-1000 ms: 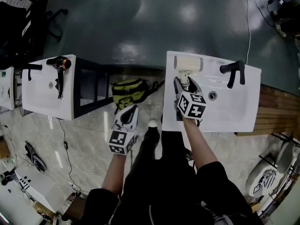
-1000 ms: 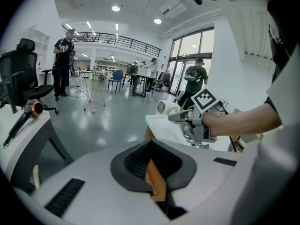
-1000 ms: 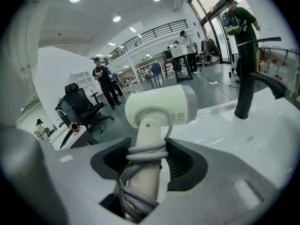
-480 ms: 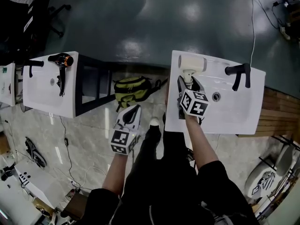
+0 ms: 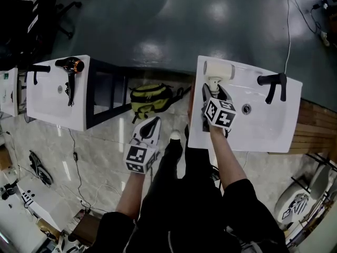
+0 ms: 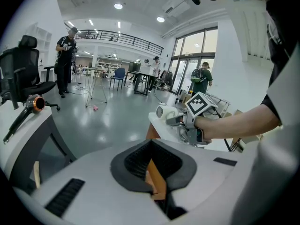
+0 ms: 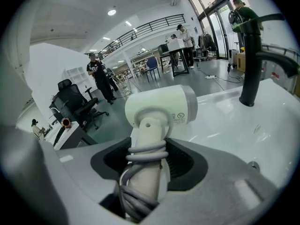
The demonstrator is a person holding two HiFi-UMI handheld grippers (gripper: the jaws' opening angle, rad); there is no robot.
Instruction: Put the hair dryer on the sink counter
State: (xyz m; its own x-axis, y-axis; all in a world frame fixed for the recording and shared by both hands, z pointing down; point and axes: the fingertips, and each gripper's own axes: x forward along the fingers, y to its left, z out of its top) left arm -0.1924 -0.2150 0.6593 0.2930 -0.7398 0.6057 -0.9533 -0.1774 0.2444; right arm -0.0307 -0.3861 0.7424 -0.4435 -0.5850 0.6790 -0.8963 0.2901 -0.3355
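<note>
A white hair dryer (image 5: pixel 218 70) lies with its head at the far left corner of the white sink counter (image 5: pixel 263 128). Its handle, wrapped in grey cord, points back toward me. My right gripper (image 5: pixel 213 92) is shut on that handle (image 7: pixel 147 172), and the pads press the cord on both sides. The dryer's head (image 7: pixel 161 106) sits just beyond the jaws. My left gripper (image 5: pixel 149 126) hangs over the floor left of the sink, shut and empty (image 6: pixel 152 165). From it I see the right gripper with the dryer (image 6: pixel 165 111).
A black faucet (image 5: pixel 274 84) stands at the sink's far right, and a drain (image 5: pixel 246 108) sits in the basin. A second white sink (image 5: pixel 52 101) at left carries a black and orange hair dryer (image 5: pixel 70 67). A yellow-green bag (image 5: pixel 150 98) lies on the floor between them.
The head view has shifted slightly. Both grippers and the white dryer keep their places relative to the sink.
</note>
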